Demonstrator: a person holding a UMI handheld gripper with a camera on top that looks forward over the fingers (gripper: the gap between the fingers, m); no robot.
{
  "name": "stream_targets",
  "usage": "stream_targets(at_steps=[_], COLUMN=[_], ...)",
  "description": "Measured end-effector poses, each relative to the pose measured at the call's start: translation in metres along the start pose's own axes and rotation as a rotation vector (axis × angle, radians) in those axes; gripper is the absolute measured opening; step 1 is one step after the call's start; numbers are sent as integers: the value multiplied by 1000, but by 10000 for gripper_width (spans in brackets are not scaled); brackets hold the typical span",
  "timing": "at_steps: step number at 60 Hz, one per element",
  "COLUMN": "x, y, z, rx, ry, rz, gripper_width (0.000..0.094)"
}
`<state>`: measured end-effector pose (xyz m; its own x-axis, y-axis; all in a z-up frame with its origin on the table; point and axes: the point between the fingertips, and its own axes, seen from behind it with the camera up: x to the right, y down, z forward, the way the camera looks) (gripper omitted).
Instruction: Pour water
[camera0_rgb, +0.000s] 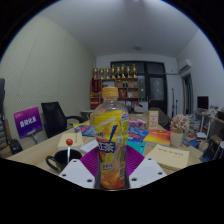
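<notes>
The gripper (111, 172) is clamped on a clear plastic bottle (110, 135), its two fingers pressing the lower sides with the purple pads (92, 160) against it. The bottle stands upright between the fingers, filled with yellow-orange liquid, with a yellow cap and a yellow and blue label. Beyond it lies a wooden table (40, 152), with a red-capped item (68, 143) near its left edge and boxes (172, 155) toward its right side. A shelf of bottles (115, 73) lines the far wall.
</notes>
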<state>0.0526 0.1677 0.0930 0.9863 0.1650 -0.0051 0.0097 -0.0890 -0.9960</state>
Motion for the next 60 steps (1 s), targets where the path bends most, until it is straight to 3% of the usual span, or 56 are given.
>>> stream_targets(at_steps=[10, 23, 33, 38, 39, 45, 60], x=[13, 12, 13, 11, 9, 4, 18], y=[17, 17, 16, 14, 13, 1, -8], z=[5, 5, 2, -10, -15, -46, -171], rx=[-64, -37, -58, -78, -74, -55, -80], ry=[19, 14, 13, -13, -23, -60, -17], rz=[-49, -36, -31, -2, 6, 18, 3], gripper_width=[341, 341, 533, 727, 827, 843, 833])
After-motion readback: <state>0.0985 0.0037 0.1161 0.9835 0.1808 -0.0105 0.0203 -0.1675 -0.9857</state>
